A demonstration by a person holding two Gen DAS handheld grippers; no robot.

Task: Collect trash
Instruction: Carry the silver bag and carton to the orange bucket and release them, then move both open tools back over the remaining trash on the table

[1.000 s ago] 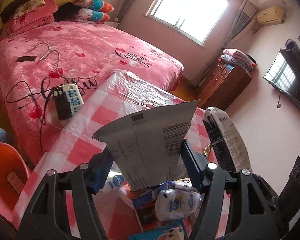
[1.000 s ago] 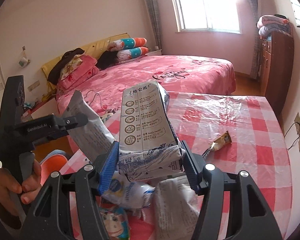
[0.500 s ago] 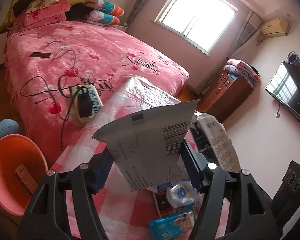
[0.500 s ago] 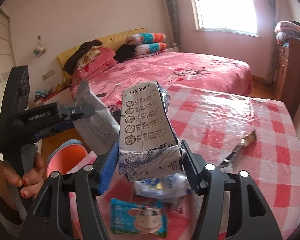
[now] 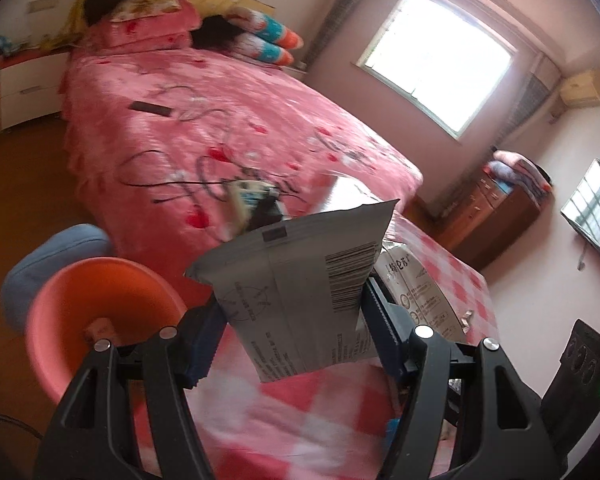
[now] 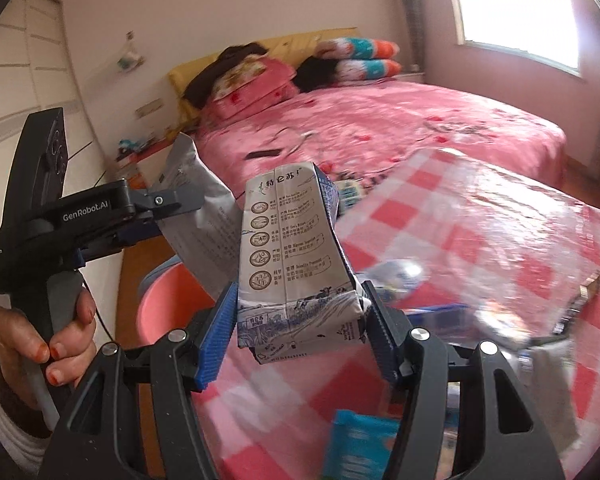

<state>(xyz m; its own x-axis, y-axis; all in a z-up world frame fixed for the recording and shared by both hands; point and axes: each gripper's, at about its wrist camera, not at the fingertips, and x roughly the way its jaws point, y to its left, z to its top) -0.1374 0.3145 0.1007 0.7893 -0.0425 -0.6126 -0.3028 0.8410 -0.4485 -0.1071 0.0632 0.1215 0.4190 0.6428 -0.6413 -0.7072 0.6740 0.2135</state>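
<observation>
Grey pouch [image 5: 300, 300]: flat foil pack with a barcode, clamped between the blue pads of the left claw [image 5: 290, 334], raised above the tabletop's edge.
Milk carton [image 6: 292, 256]: upright and slightly crumpled, gripped low by the right claw [image 6: 300, 338].
Tabletop [image 6: 480, 232]: red-and-white checked cover; a blue wrapper [image 6: 360, 444] and a small snack wrapper [image 6: 580, 300] lie on it.
Orange basin [image 5: 100, 312]: on the floor just beside the tabletop, below the pouch.
Bed [image 5: 220, 120]: pink, behind.
</observation>
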